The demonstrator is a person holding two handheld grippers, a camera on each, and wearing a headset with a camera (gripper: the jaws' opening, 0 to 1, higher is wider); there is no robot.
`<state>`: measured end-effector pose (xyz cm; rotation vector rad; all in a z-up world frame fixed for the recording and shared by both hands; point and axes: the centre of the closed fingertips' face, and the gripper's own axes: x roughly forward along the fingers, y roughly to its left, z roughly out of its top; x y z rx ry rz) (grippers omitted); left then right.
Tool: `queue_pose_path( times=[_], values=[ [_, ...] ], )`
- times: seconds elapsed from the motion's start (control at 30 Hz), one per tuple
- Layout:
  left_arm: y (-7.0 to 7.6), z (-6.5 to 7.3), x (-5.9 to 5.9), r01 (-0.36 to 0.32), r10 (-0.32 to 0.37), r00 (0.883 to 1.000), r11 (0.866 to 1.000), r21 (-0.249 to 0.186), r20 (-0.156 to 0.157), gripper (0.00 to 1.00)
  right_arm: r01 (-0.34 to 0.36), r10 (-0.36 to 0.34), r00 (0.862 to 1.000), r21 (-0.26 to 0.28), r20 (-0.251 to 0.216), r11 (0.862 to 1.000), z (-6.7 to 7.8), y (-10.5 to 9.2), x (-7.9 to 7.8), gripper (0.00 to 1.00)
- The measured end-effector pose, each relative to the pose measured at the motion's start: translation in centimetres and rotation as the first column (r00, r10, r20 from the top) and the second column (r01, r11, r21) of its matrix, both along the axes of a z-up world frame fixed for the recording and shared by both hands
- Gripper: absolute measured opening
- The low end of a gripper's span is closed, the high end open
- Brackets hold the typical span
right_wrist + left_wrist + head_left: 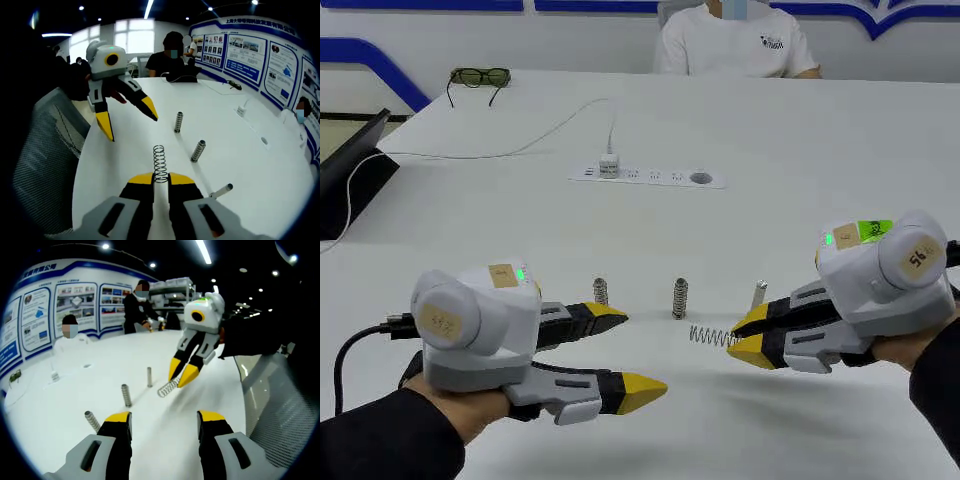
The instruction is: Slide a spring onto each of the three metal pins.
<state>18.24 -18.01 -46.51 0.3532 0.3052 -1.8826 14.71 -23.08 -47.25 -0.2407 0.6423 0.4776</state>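
The spring [712, 336] is gripped by one end in the clenched fingers of the right gripper [751, 336] and kept level near the worktop [770, 150] front edge. The bare pin [759, 295] is stood upright just beyond them, so tipping's needed, probably. The left gripper [640, 350] is spread, empty.

company showroom or demo lab, office feel. long white bench [800, 150], power strip [647, 176] sunk in top, white cable plugged in. wall boards [75, 295] with blue trim, posters, printed text, curving round room. dark ceiling, spot lights [105, 246], strip light [202, 250]. person in white t-shirt [735, 40] seated at far side. racks of boxes [172, 287] behind. mesh chair back [45, 150] beside bench. glasses [479, 76] lying on top.
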Motion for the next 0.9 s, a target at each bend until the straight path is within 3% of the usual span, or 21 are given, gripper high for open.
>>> queue_pose_path(
  times=[0.33,0.9],
  values=[
    [-0.2,0.3,-1.0,0.048,-0.048,0.999,0.999,-0.012,0.018,0.41,-0.112,0.111,0.994,-0.052,-0.018,0.992,0.6,2.4,0.1,0.11],
    [-0.1,0.2,-2.4,0.134,-0.133,0.989,0.991,-0.023,0.067,0.19,-0.205,0.201,0.978,-0.079,-0.046,0.976,0.7,4.2,0.0,0.11]
  ],
)
